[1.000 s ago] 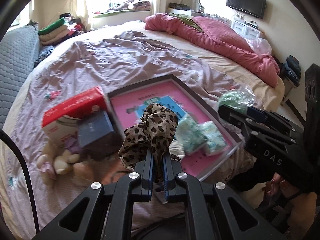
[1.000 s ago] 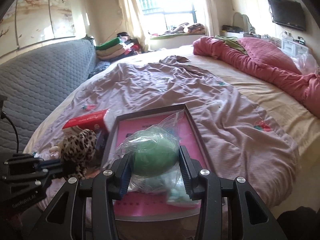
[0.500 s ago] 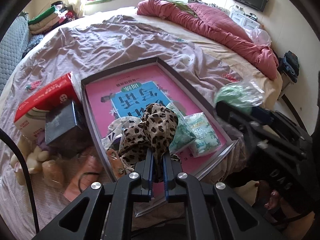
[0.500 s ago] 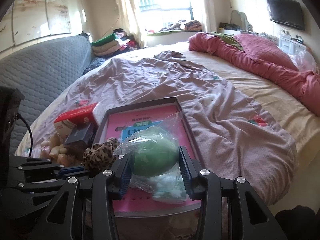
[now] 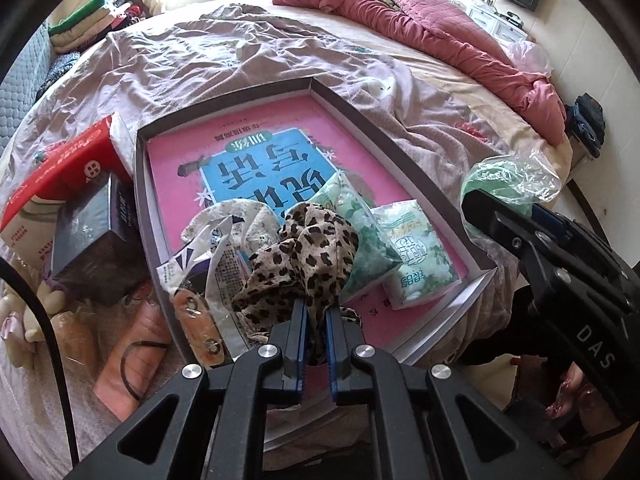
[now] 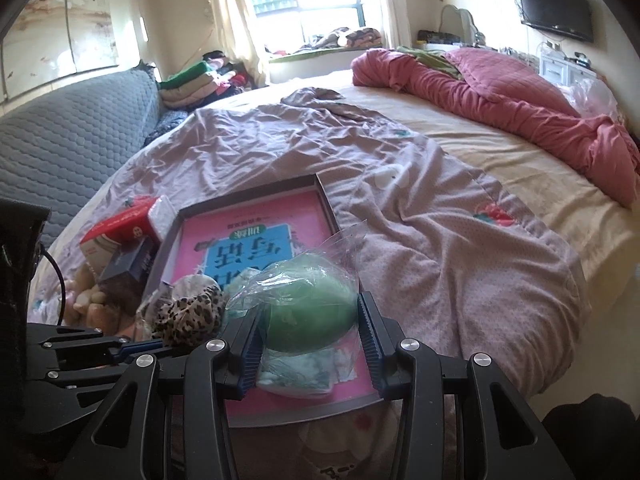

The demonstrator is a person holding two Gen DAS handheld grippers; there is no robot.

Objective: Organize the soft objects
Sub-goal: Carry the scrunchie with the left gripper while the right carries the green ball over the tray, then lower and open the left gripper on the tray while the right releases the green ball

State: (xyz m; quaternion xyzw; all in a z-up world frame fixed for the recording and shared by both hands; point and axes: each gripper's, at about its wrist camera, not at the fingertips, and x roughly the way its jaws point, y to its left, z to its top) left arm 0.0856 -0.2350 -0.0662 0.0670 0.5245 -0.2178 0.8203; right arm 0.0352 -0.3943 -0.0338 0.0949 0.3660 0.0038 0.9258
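1. Left gripper [image 5: 316, 316]: jaws pinched tight on a leopard cloth [image 5: 308, 248], which bunches up above the blue pads and hangs over the near end of the tray [image 5: 404, 156].
2. Right gripper [image 6: 308, 328]: jaws part-way apart and clamped on a green ball [image 6: 312, 308] wrapped in clear plastic; both pads press its sides. It is held over the tray's near right edge.
3. Tray: shallow, dark-rimmed, lying on the mauve bedspread [image 5: 240, 48]. A pink book [image 5: 256, 140] with a blue panel covers its floor.
4. In the tray, near end: two pale green packs [image 5: 412, 256] side by side, just right of the cloth; a white printed bag [image 5: 216, 264] to its left, partly over the rim.
5. Left of the tray, on the bed: a red-and-white box [image 5: 60, 176] with a dark box [image 5: 92, 244] against it, a plush toy [image 5: 24, 312] beyond, and a peach-coloured flat item [image 5: 128, 356] nearer.
6. Far side of the bed: a crumpled pink quilt [image 5: 432, 36].
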